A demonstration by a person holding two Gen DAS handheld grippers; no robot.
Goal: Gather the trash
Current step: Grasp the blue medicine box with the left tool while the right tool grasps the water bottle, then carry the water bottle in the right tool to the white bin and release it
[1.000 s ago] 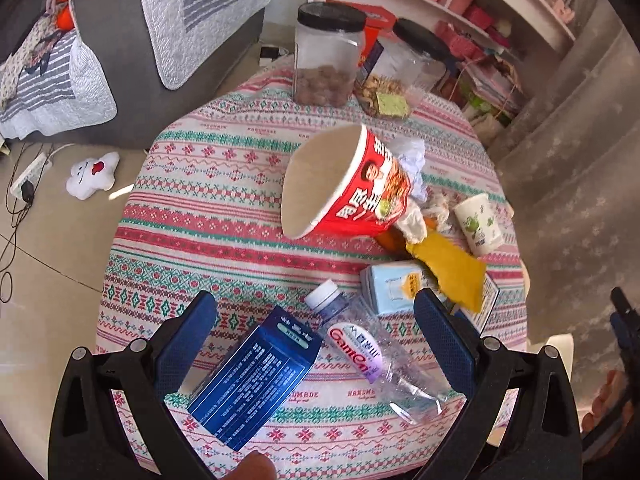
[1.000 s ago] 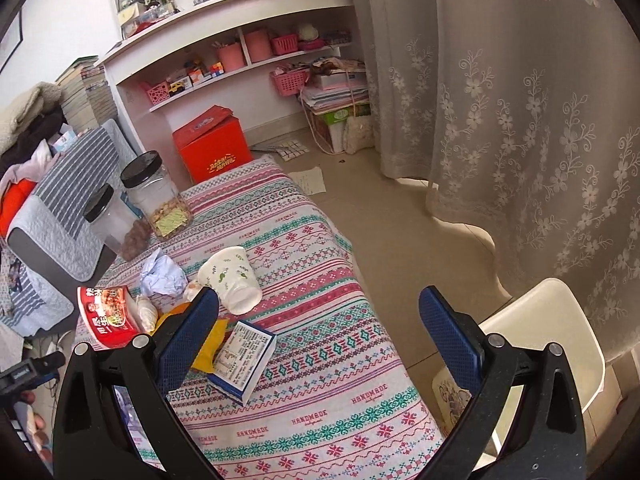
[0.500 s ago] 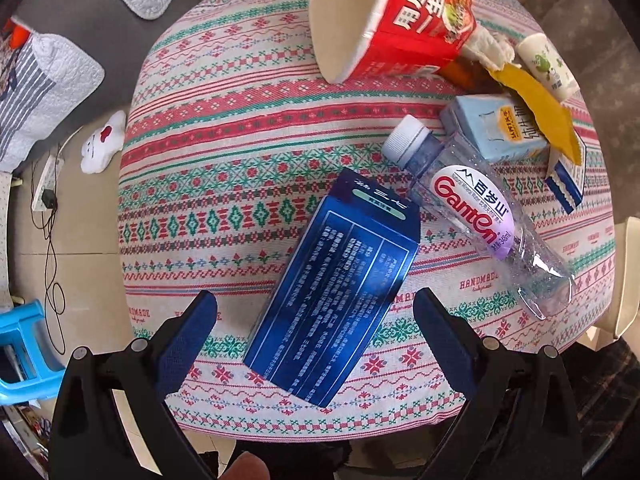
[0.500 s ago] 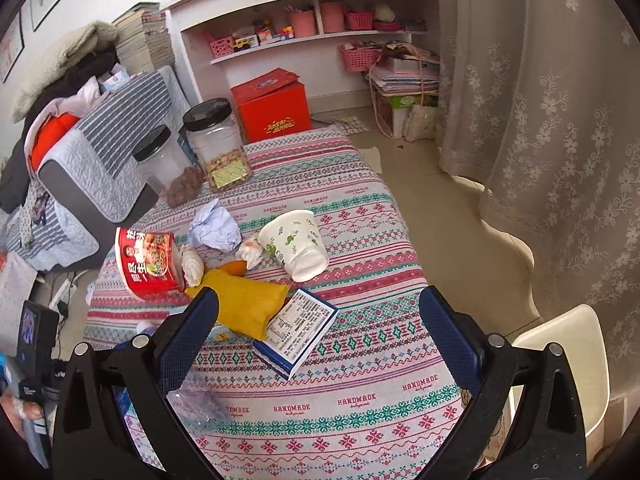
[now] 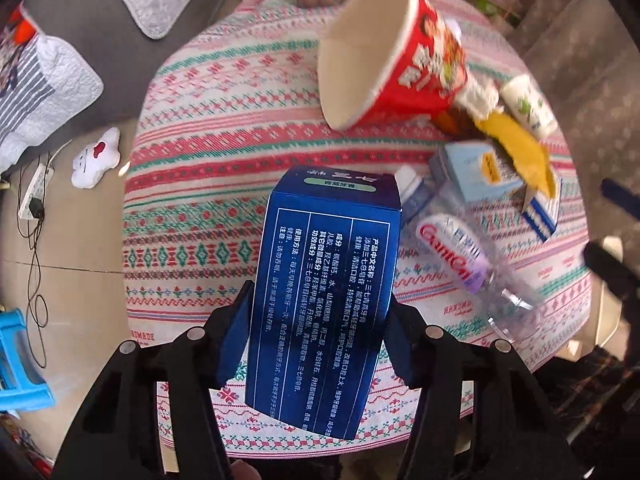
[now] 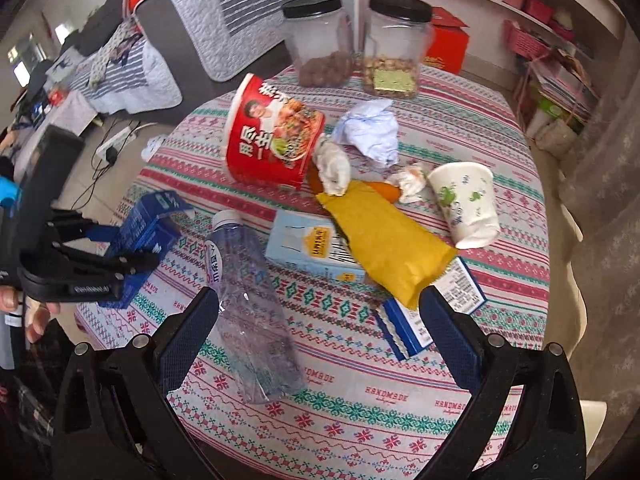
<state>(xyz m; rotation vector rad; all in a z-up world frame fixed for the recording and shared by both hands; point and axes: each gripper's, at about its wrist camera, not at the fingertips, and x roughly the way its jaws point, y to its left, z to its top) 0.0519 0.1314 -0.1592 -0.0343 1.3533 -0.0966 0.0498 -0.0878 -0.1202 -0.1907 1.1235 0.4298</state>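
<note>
On the surface (image 6: 460, 360), the left hand-held gripper (image 5: 316, 332) has just closed onto a blue box (image 5: 324, 280); the right hand-held gripper (image 6: 320, 332) stands apart above a crushed bottle (image 6: 252, 312), cartons and cups crowding beside.

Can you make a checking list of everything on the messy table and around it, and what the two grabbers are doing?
Surface: round table, patterned cloth.
Job's things: blue box, empty water bottle, red noodle cup on its side, paper cup, yellow packet, crumpled tissue.
Clutter: two snack jars.
Grippers: left gripper just closed onto the blue box; right gripper open, over the bottle.
Cables: power strip on floor.
Surroundings: sofa, shelves, curtain.
</note>
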